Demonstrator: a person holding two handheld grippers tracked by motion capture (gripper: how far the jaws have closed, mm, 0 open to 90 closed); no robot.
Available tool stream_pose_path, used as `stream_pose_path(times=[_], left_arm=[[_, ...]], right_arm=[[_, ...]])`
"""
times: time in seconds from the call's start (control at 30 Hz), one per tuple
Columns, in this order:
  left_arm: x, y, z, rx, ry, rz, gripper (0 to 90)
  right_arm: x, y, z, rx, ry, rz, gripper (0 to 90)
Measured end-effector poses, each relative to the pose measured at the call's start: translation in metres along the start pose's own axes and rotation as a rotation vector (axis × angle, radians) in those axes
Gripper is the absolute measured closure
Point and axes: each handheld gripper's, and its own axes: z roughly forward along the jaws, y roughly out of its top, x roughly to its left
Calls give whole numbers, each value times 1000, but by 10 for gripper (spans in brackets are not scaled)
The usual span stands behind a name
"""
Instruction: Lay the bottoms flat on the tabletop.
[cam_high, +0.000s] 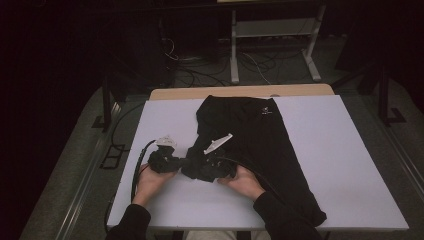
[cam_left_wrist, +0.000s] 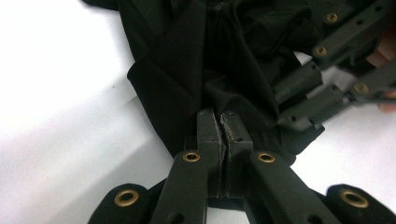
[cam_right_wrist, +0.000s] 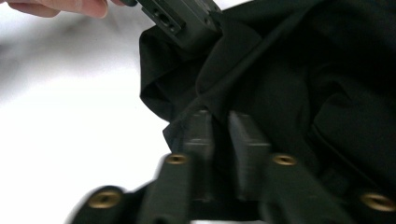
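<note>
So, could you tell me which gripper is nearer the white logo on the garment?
Right. The right gripper sits on the black garment below the logo; the left gripper pinches the garment's near-left corner, farther out.

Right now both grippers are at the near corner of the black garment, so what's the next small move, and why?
Probably close the right gripper fully on the fold. The left gripper looks clamped on the black garment, while the right jaws sit around cloth with a gap between them. Both holds should be firm before lifting off the white table.
</note>
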Motion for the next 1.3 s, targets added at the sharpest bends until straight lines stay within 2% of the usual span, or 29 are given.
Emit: stream_pose_path(times=[0.1,0.2,0.27,0.37,0.43,0.5,0.63,0.8,0.93,1.0,1.07,1.13,1.23,1.3], left_arm=[[0,0,0,5,-2,-4,869],[1,-1,-1,8,-12,-3,869],[0,-1,-3,4,-28,-3,869],[-2,-2,-6,4,-54,10,866],[-6,-2,-10,5,-70,26,865],[-10,-2,-13,18,-64,57,862],[-15,-5,-17,32,-68,78,858],[-22,-6,-18,39,-77,95,850],[-24,-10,-19,57,-90,104,851],[-25,-13,-19,62,-97,108,845],[-25,-16,-21,61,-95,103,821],[-25,-19,-24,49,-94,99,790],[-25,-25,-30,32,-116,77,710],[-27,-29,-33,20,-125,75,604]], right_arm=[[-2,-1,-2,5,13,12,891],[-8,-4,-6,-3,44,59,894],[-16,-7,-13,-30,104,118,895],[-25,-13,-25,-69,165,175,895],[-30,-18,-35,-84,195,199,895],[-33,-24,-44,-96,230,218,895],[-29,-33,-59,-86,236,205,895],[-24,-36,-71,-99,275,201,894],[-16,-40,-76,-66,325,200,895],[-14,-43,-79,-67,354,209,894],[-10,-47,-80,-70,386,217,894],[-7,-50,-80,-62,388,205,894],[-6,-53,-78,-58,395,215,894],[-7,-54,-76,-60,394,225,894]])
